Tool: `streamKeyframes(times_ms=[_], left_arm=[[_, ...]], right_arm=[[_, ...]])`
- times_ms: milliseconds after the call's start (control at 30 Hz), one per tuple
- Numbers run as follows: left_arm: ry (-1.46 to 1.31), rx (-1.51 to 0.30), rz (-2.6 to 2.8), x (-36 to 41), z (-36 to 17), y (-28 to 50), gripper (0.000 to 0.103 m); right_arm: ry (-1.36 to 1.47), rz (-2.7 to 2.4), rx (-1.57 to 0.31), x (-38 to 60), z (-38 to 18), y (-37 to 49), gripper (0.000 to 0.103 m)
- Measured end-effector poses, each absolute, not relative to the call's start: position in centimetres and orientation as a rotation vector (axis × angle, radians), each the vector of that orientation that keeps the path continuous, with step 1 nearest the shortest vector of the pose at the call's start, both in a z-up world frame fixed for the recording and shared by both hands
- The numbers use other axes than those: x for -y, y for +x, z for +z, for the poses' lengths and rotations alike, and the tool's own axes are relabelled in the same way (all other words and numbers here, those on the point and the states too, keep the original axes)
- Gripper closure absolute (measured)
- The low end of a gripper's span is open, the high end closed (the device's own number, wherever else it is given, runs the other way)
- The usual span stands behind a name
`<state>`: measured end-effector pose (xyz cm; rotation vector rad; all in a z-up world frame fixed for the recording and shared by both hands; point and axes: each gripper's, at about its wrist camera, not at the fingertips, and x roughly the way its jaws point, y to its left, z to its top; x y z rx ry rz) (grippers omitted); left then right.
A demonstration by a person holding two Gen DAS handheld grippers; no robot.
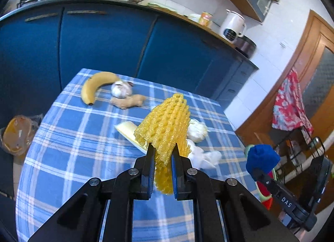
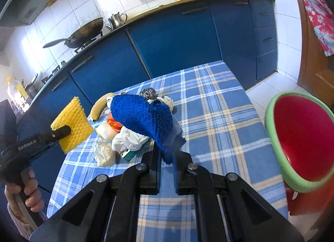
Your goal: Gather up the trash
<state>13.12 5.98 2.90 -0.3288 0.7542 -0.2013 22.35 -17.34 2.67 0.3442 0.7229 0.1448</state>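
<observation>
My left gripper (image 1: 163, 148) is shut on a yellow foam fruit net (image 1: 165, 125) and holds it above the blue checked tablecloth (image 1: 73, 137). The net also shows in the right wrist view (image 2: 72, 124), at the left. My right gripper (image 2: 167, 148) is shut on a blue knitted cloth (image 2: 144, 116), raised above a pile of trash: white crumpled tissue (image 2: 129, 140), a crumpled plastic wrapper (image 2: 104, 154), an orange scrap (image 2: 113, 124) and a steel scourer (image 2: 148, 94). The cloth also shows in the left wrist view (image 1: 262, 159). A red bowl-shaped bin with a green rim (image 2: 302, 139) stands right of the table.
A banana (image 1: 94, 87), a garlic bulb (image 1: 121, 89) and a ginger root (image 1: 128, 101) lie at the table's far side. White tissue (image 1: 203, 156) and a pale peel strip (image 1: 127, 130) lie under the net. Blue cabinets (image 1: 104, 41) stand behind. A bag (image 1: 17, 135) hangs left.
</observation>
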Motion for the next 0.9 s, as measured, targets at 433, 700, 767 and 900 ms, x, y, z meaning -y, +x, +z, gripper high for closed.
streamKeyframes(times_ms=[433,700,767,900], left_arm=[[-0.232,-0.743,-0.342,1.0,4.6,11.3,0.09],[-0.141,-0.75,-0.441,7.1,4.7,11.5,0.09],[-0.117,-0.751,-0.466,8.8,4.7,11.6,0.09],[-0.071,-0.748,-0.519,12.2,4.5,11.9,0.09]], right_arm=[[0.389,0.049,-0.662,21.7,4.2,18.1,0.091],[0.432,-0.039,-0.631,25.5,4.2,16.1,0.091],[0.445,-0.07,-0.625,26.7,4.0,15.6,0.091],[0.461,-0.129,-0.619,29.0,3.6,14.7,0.091]])
